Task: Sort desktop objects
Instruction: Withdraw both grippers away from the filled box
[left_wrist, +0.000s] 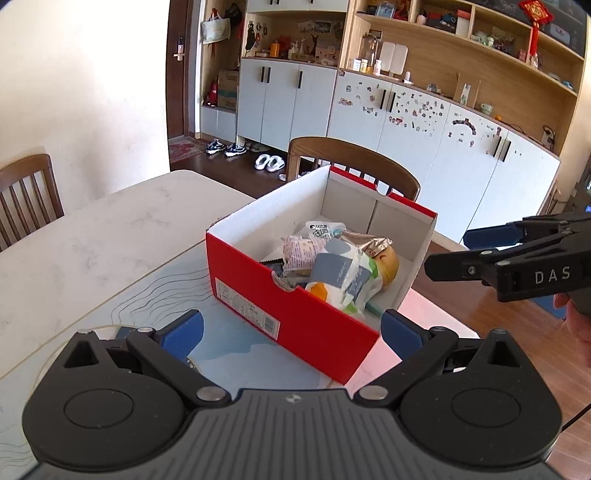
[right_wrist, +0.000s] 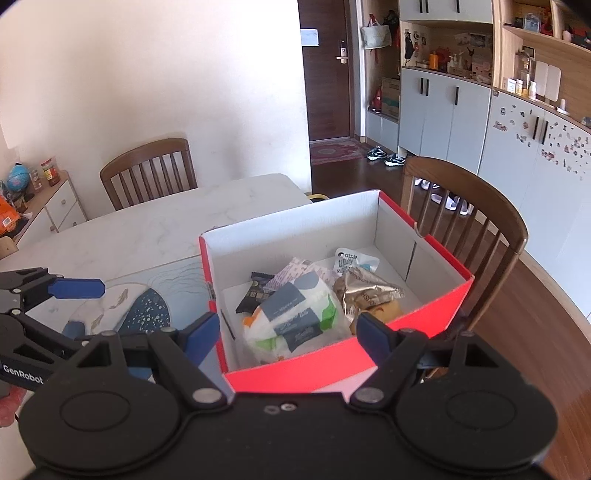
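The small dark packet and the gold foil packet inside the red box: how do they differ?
The small dark packet is black, flat and rectangular; the gold foil packet is shiny, crinkled and bulkier. The dark packet lies at the box's left side, the foil packet at its right, with a white pouch between them. Both lie loose inside the red box, gripped by nothing.

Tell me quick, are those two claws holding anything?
Left gripper: open, holding nothing.
Right gripper: open, holding nothing.
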